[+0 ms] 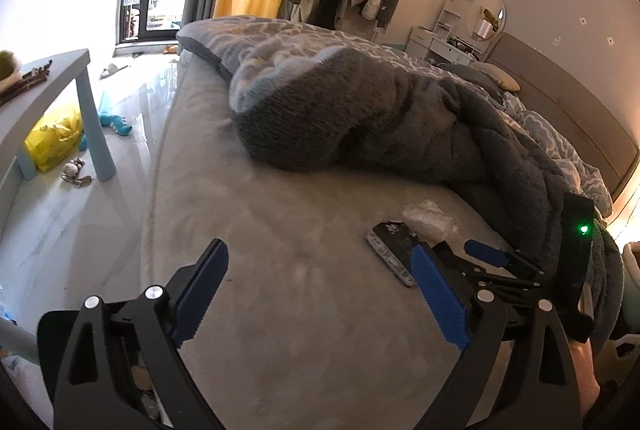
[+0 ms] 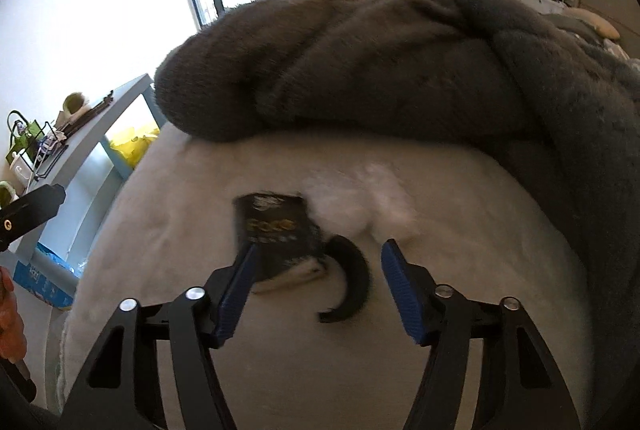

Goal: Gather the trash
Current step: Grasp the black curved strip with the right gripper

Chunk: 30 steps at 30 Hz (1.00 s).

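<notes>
Step in hand: as the right gripper point(image 2: 316, 284) closes in on the dark packet point(image 2: 276, 230), the approach to a first pick is under way, judged from the packet lying unheld on the bed point(image 2: 280, 350).
Packet: flat, dark, with gold print; it lies on the pale bedcover, its near end touching or just beside the left-hand finger of the right gripper, which one cannot tell through the blur.
Neighbouring trash: a white crumpled wrapper point(image 2: 360, 202) lies just beside the packet; a black curved strip point(image 2: 348, 282) lies between the spread fingers.
Right gripper: released, holding nothing.
Left gripper: point(image 1: 320, 294) released, empty, hanging over bare bedcover well to the side of the packet point(image 1: 390, 250).
Next move: probably centring the fingers on the packet, then clenching; the strip may get caught too.
Right wrist view only: the gold print and the black strip.
Left wrist view only: the right gripper point(image 1: 456, 254) from outside, the grey blanket point(image 1: 360, 110) heaped behind, and the floor point(image 1: 80, 210) with scattered items beneath a light-blue surface point(image 1: 48, 86).
</notes>
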### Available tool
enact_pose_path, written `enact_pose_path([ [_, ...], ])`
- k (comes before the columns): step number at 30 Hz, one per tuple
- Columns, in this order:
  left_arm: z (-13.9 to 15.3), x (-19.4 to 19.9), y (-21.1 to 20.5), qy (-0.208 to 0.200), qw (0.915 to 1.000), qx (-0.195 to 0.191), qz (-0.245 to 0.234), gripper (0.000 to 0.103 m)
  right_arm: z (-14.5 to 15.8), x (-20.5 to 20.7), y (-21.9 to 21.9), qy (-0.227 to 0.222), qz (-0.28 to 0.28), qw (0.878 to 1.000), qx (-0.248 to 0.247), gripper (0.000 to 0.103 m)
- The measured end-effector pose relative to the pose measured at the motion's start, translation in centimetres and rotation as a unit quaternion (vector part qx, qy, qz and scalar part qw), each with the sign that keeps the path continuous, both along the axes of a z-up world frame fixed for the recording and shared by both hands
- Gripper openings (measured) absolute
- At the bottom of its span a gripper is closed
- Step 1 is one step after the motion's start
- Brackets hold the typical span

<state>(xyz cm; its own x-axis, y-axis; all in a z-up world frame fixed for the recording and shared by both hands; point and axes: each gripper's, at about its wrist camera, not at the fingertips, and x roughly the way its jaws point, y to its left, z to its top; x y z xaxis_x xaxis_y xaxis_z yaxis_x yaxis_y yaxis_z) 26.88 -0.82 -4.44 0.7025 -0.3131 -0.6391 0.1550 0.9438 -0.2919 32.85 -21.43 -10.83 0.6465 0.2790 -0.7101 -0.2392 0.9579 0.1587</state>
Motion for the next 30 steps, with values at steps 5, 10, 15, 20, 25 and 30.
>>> enact_pose_path([
  [5,-0.8,0.9,-1.5,0.009,0.9999,-0.007,-0.008,0.095,-1.7,1.0,-1.8,0.028,-0.01,0.999,0.021,0.059],
  [10,-1.6,1.6,-2.9,0.019,0.9996,-0.009,-0.019,0.095,-2.2,1.5,-2.6,0.045,-0.013,0.998,0.049,0.052],
  [15,-2.2,2.1,-4.0,0.026,0.9994,-0.012,-0.021,0.095,-2.7,1.6,-3.3,0.056,-0.005,0.996,0.071,0.046],
  [20,-2.8,2.5,-4.9,0.032,0.9992,-0.01,-0.023,0.096,-2.4,1.0,-4.2,0.055,0.004,0.996,0.07,0.038],
  [25,-3.2,2.8,-5.4,0.04,0.9988,-0.021,-0.021,0.096,-2.6,0.4,-5.5,0.058,0.017,0.995,0.079,0.025],
  [30,-3.8,3.0,-7.2,0.045,0.9983,-0.019,-0.032,0.096,-1.9,-0.3,-5.1,0.039,0.04,0.996,0.07,0.009],
])
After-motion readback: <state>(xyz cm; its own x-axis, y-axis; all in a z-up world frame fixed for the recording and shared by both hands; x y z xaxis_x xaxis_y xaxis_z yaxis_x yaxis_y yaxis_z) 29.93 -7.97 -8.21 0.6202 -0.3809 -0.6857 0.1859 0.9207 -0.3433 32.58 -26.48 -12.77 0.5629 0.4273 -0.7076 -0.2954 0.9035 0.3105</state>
